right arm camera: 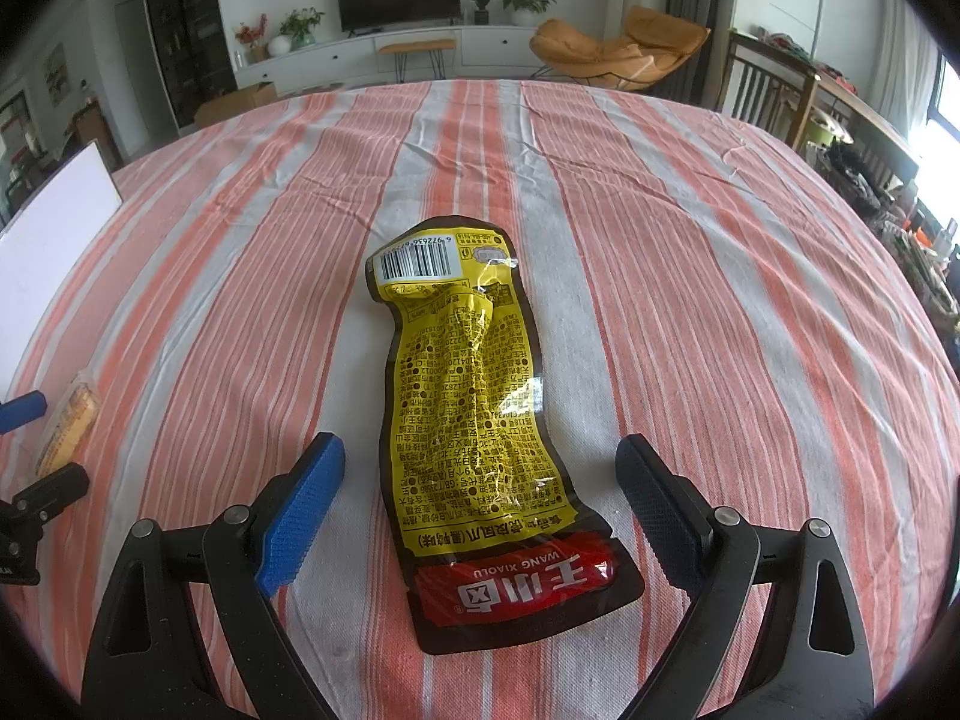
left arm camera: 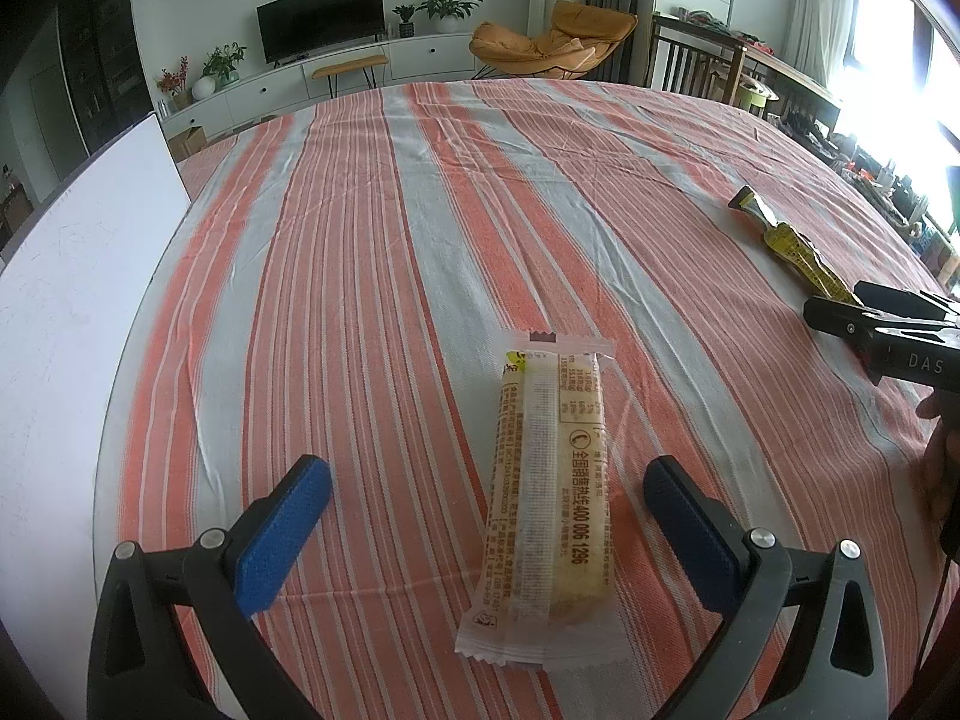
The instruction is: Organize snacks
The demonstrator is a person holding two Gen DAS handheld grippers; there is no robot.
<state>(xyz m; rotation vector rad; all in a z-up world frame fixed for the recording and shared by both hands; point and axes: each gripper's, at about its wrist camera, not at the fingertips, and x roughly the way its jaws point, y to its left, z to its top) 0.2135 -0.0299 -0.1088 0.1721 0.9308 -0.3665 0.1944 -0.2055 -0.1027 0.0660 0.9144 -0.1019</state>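
A pale wrapped snack bar (left arm camera: 543,504) lies lengthwise on the striped tablecloth (left arm camera: 372,252), seam side up. My left gripper (left arm camera: 489,483) is open, its blue pads either side of the bar's near half without touching it. A yellow and brown snack pouch (right arm camera: 474,420) with a red label lies flat in the right wrist view. My right gripper (right arm camera: 483,468) is open and straddles the pouch's lower half, apart from it. The pouch (left arm camera: 792,246) also shows at the right of the left wrist view, with the right gripper's black body beside it. The bar (right arm camera: 69,420) appears at the far left.
A white board (left arm camera: 78,276) lies along the table's left edge. Beyond the far edge stand a TV cabinet, an orange lounge chair (left arm camera: 558,39) and wooden chairs (right arm camera: 774,90). A cluttered shelf runs along the right by the window. A hand (left arm camera: 942,456) holds the right gripper.
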